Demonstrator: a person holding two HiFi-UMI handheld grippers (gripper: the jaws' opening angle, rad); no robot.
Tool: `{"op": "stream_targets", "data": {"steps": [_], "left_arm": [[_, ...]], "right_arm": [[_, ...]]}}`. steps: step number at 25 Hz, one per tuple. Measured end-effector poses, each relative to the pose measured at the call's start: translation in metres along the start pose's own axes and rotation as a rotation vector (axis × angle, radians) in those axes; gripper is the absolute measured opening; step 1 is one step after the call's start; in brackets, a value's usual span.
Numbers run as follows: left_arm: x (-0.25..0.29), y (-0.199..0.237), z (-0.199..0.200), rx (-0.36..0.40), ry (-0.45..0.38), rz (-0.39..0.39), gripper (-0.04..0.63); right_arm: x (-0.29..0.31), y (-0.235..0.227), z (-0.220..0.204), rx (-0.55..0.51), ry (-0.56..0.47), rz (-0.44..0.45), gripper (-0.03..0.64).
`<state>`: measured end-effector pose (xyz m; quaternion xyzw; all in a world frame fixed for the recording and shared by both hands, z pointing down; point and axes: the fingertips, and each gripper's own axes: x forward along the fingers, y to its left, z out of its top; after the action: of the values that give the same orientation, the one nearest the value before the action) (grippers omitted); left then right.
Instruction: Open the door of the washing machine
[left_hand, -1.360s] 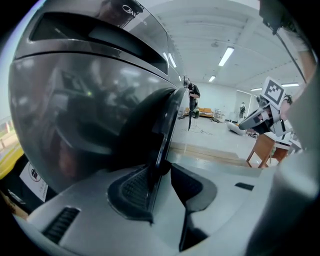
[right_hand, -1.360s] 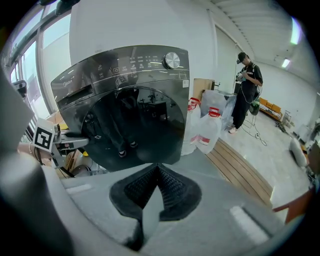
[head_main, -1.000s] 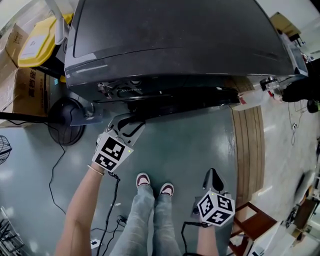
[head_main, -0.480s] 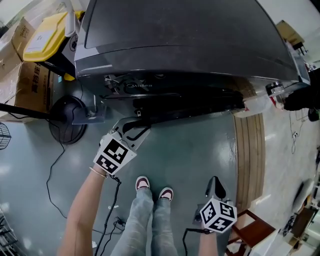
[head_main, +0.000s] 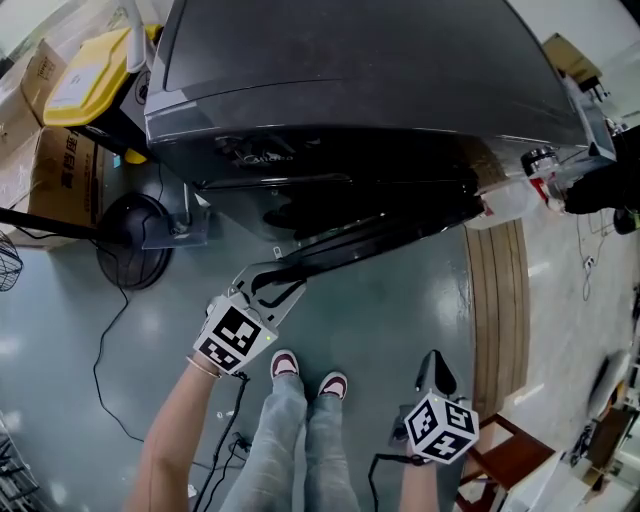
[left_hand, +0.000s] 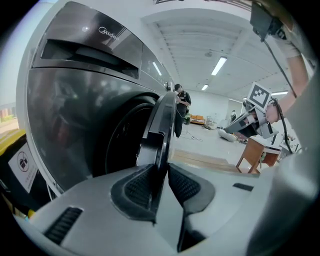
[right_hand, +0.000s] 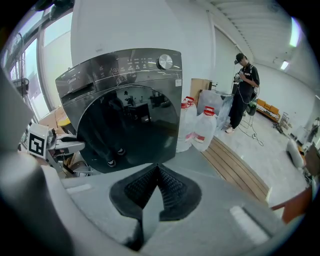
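Note:
The dark grey washing machine (head_main: 360, 80) fills the top of the head view. Its round door (head_main: 380, 232) stands ajar, swung out at its left edge. My left gripper (head_main: 268, 285) holds that edge; in the left gripper view the door's rim (left_hand: 162, 125) runs between the pads (left_hand: 140, 187), and the jaws have just been closing on it. My right gripper (head_main: 436, 368) hangs low at the right, well away from the machine, shut with nothing in it. The right gripper view looks at the machine's front (right_hand: 125, 75) from a distance, pads (right_hand: 170, 192) pressed together.
A yellow-lidded bin (head_main: 85, 75), a cardboard box (head_main: 60, 165) and a black fan base (head_main: 135, 240) stand left of the machine. Plastic jugs (head_main: 510, 200) and a wooden strip (head_main: 495, 300) lie at its right. My feet (head_main: 305, 370) are between the grippers. A person (right_hand: 245, 90) stands far back.
The door has swung out from the machine's front. My left gripper has moved back toward my feet with the door's edge in it. The right gripper drifted slightly lower in the view.

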<state>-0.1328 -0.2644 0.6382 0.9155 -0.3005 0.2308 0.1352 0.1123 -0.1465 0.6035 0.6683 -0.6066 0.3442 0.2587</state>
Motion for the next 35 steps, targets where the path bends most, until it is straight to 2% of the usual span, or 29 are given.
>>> {"op": "stream_targets", "data": {"steps": [8,13,35], "left_arm": [[-0.002,-0.012,-0.004,-0.021,0.001,0.03,0.091],[-0.004,-0.026,-0.007,-0.038,0.005,0.05,0.091],[0.001,-0.13,-0.019,-0.056,0.065,0.052,0.089]], "right_arm": [[-0.01,-0.003,-0.017,0.017,0.012,0.011,0.005],[-0.02,-0.007,-0.012,-0.029,-0.013,0.03,0.005],[-0.076,-0.081,-0.068,0.039,-0.024,-0.004,0.005]]}}
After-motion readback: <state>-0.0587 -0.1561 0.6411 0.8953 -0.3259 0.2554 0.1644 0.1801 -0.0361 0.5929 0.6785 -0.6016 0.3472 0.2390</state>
